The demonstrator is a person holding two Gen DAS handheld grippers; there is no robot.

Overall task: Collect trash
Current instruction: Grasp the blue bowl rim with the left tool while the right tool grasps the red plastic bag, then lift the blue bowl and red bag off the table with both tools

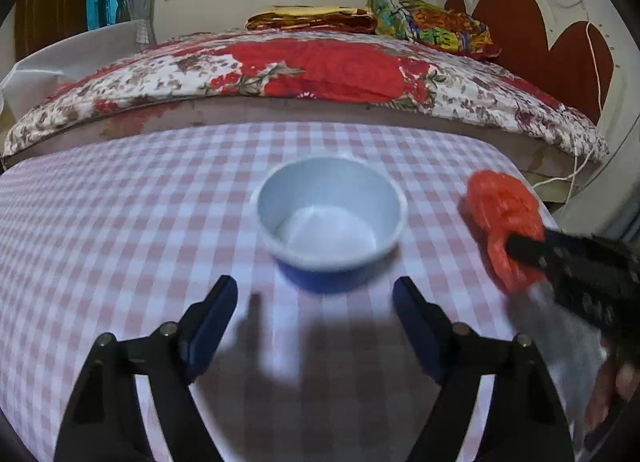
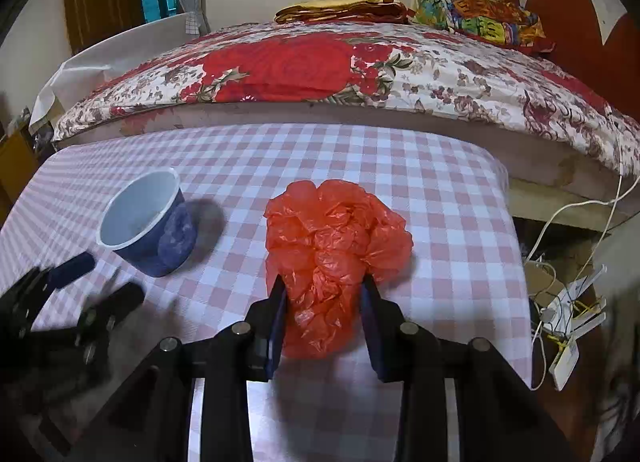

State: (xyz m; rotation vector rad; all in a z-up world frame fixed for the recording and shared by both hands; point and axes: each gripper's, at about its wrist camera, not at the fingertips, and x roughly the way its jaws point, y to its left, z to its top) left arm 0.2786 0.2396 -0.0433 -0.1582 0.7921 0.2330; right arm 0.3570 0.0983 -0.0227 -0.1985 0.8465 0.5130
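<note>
A crumpled red plastic bag (image 2: 334, 246) lies on the pink checked tablecloth (image 2: 420, 190); my right gripper (image 2: 324, 294) is shut on its near end, both fingers pressed into the plastic. In the left wrist view the bag (image 1: 502, 218) sits at the right with the right gripper (image 1: 532, 250) on it. A blue cup (image 1: 330, 218) with a white inside stands upright, empty, just ahead of my left gripper (image 1: 316, 302), which is open and empty. In the right wrist view the cup (image 2: 150, 222) is to the left, with the left gripper (image 2: 104, 282) near it.
A bed with a red floral cover (image 2: 320, 66) runs along the table's far edge. White cables and a power strip (image 2: 568, 318) hang off the table's right side. Folded blankets (image 1: 428, 22) lie on the bed.
</note>
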